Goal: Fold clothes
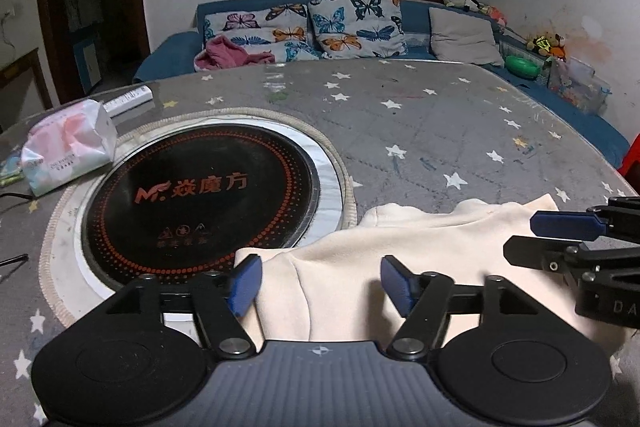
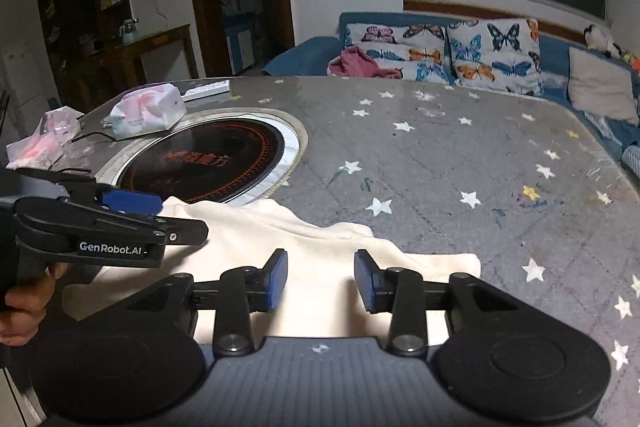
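A cream garment [image 1: 420,243] lies folded on the grey star-patterned table, near its front edge; it also shows in the right wrist view [image 2: 320,247]. My left gripper [image 1: 320,285] is open, its blue pads spread above the garment's left part. My right gripper [image 2: 320,277] is open above the garment's middle. In the left wrist view the right gripper [image 1: 560,231] enters from the right over the garment's right end. In the right wrist view the left gripper [image 2: 160,215] comes in from the left over the garment's left edge.
A round black induction cooktop [image 1: 200,195] is set into the table left of the garment. A tissue pack [image 1: 68,147] and a white remote [image 1: 128,99] lie at the far left. A blue sofa with butterfly cushions [image 1: 352,23] stands behind the table.
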Demonstrator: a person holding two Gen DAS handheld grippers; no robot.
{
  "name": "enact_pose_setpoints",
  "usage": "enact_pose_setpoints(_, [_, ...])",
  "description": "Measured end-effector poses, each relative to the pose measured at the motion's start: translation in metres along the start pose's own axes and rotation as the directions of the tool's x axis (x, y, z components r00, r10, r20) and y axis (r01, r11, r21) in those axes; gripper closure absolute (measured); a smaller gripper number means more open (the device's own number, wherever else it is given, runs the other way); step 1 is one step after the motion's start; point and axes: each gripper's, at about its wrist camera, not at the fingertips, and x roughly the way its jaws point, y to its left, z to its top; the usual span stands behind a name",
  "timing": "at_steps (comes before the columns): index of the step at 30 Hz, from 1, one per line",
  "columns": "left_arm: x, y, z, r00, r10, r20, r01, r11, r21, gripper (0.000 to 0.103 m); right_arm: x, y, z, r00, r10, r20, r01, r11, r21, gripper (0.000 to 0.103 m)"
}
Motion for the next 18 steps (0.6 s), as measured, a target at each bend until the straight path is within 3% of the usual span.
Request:
enact_pose_setpoints(10, [-0.02,0.0,-0.006,1.0,0.024,0.017,-0.024,0.999,-0.024,0.014,-0.016,0.01,-0.009,1.0,-0.005,0.019,0.005,1.0,0.015,0.05])
enact_pose_setpoints(14, [-0.027,0.001,-0.011,0.999,0.033,0.021,-0.032,0.999,-0.035,0.01,-0.021,0.012,-0.012,1.0,-0.003,0.024,0.002,1.0,0.029,0.049])
enact_pose_setpoints(18, [-0.034,0.004,-0.014,0.999,0.044,0.026,-0.042,0.998,-0.049,0.005,-0.027,0.015,-0.015,0.999,-0.008,0.036,0.007,0.999,0.048,0.039])
